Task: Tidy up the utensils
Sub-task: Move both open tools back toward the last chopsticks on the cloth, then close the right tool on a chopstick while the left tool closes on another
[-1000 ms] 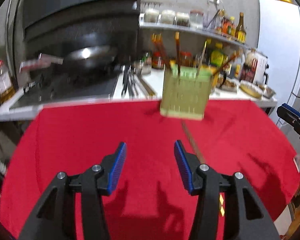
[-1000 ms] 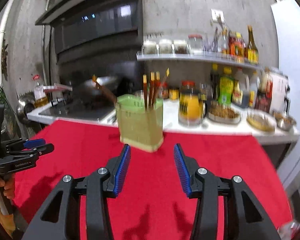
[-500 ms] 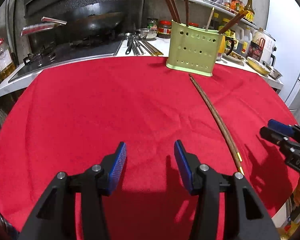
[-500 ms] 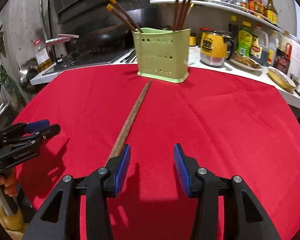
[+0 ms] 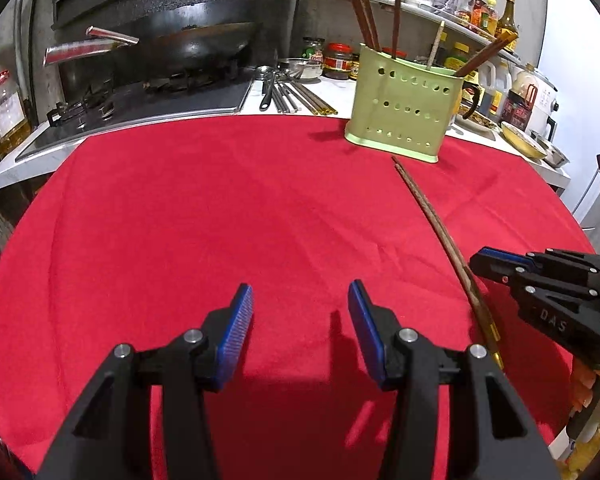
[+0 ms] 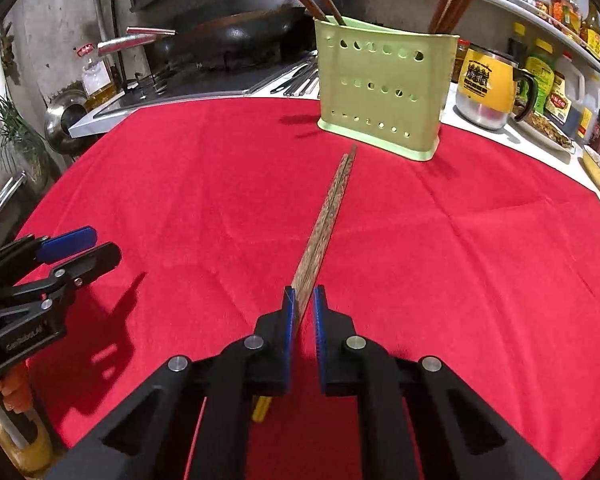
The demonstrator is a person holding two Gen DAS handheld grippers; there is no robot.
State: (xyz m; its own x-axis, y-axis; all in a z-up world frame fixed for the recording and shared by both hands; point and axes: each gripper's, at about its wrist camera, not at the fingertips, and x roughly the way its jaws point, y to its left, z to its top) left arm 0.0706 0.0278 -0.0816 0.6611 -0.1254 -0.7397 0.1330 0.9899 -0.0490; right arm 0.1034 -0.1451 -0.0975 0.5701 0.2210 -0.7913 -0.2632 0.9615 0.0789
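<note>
- Chopsticks, a dark brown wooden pair with yellow ends (image 6: pixel 325 224), lie on the red-clothed table (image 6: pixel 480 240), tips near the green perforated plastic holder (image 6: pixel 382 84), which already holds several.
- Right gripper (image 6: pixel 303 308) is clamped on them; lifting and dropping in remain.
- Left gripper (image 5: pixel 300 312) hovers apart, empty.

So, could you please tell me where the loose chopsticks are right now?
The chopsticks lie on the red cloth, tips toward the green holder; their near end sits between the right tool's pads, to the right of the left tool.
</note>
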